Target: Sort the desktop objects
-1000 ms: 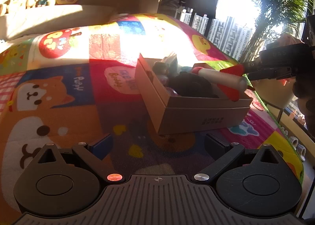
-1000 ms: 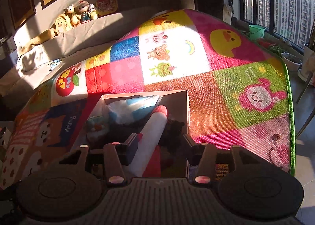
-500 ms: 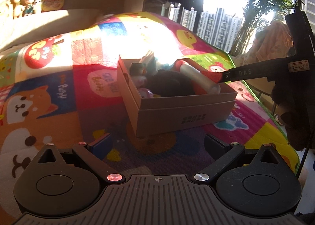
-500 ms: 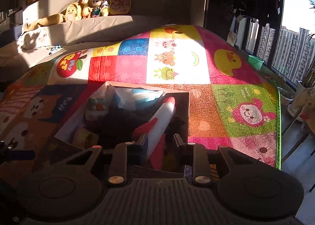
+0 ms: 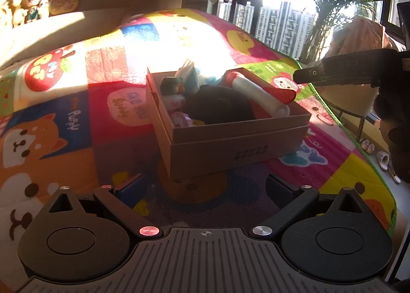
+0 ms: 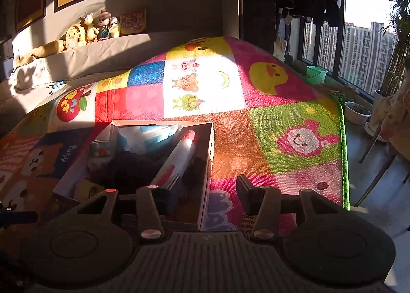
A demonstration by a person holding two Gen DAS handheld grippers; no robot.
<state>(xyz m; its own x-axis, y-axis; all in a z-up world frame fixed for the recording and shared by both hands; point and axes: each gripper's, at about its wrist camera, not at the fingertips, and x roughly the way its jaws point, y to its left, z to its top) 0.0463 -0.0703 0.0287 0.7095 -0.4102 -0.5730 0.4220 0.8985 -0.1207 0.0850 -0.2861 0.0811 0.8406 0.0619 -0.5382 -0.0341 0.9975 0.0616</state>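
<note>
A brown cardboard box (image 5: 238, 149) stands on the colourful play mat (image 5: 77, 123) and also shows in the right wrist view (image 6: 208, 164). A white toy rocket with red nose and fins (image 5: 258, 98) lies in it along the right wall, beside a dark soft object (image 5: 217, 105) and small toys (image 5: 174, 93). The rocket also shows in the right wrist view (image 6: 183, 154). My left gripper (image 5: 205, 188) is open and empty, short of the box's near wall. My right gripper (image 6: 205, 193) is open and empty, over the box's near right corner.
The mat's green edge (image 6: 343, 149) runs along the right, with floor, plant pots (image 6: 357, 112) and a chair beyond. Plush toys (image 6: 87, 29) sit on a ledge at the back. A window wall stands at the right.
My right gripper has opened and let go of the rocket, which now lies in the box. It has drawn back to the right. The left gripper stays open and has barely moved.
</note>
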